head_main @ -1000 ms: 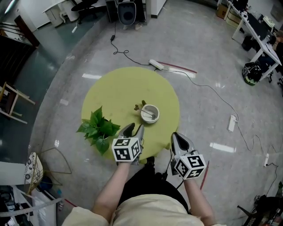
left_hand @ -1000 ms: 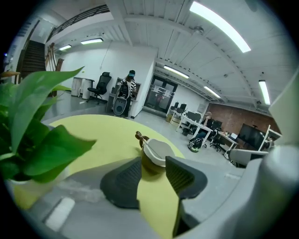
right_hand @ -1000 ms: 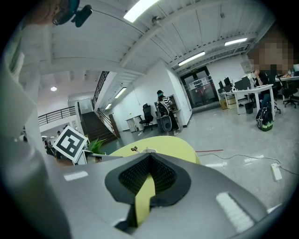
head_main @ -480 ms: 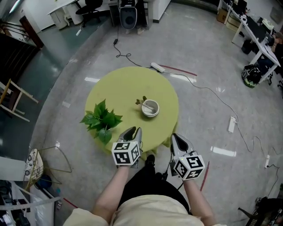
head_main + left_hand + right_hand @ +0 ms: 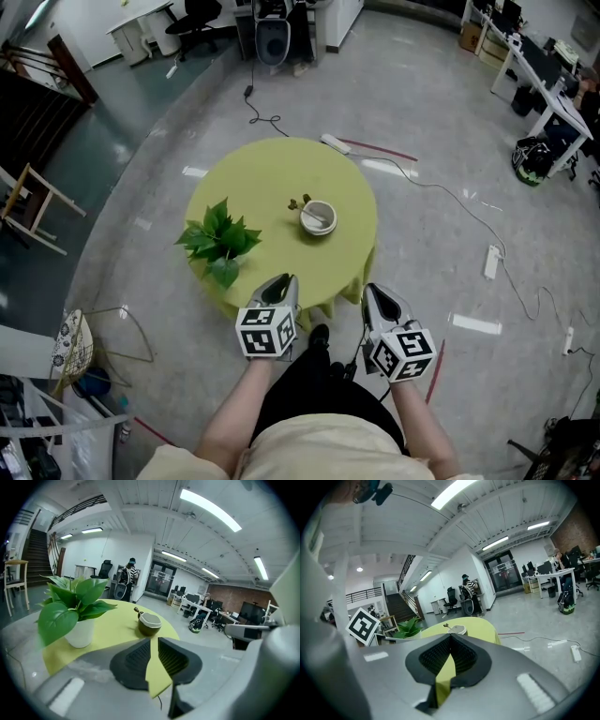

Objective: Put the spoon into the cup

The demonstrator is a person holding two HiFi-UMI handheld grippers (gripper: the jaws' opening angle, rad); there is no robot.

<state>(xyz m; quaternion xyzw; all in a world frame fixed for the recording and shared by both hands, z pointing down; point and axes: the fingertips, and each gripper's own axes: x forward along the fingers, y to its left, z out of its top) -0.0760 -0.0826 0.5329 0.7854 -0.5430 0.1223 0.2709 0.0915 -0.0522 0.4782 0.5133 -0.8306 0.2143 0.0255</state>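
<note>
A pale cup [image 5: 318,217] stands right of centre on the round yellow-green table [image 5: 272,169]; a light spoon [image 5: 314,217] lies inside it. A small dark piece [image 5: 298,202] sits at its far-left rim; I cannot tell if it belongs to the spoon. Both grippers hang off the table's near edge, clear of the cup. My left gripper [image 5: 282,285] is closing, with a narrow gap and nothing between its pads; its view has the cup [image 5: 149,623] ahead. My right gripper [image 5: 376,296] has its fingertips together and is empty; the cup [image 5: 458,630] is far ahead.
A potted green plant [image 5: 218,242] stands on the table's left side, close to my left gripper's path. Cables and a power strip [image 5: 332,142] lie on the floor beyond the table. Desks [image 5: 548,66] stand at far right, a wire frame [image 5: 127,333] at near left.
Both grippers have drawn back from the table toward the person, so the table sits farther off. The left jaws have narrowed. Cup and spoon have not moved on the table.
</note>
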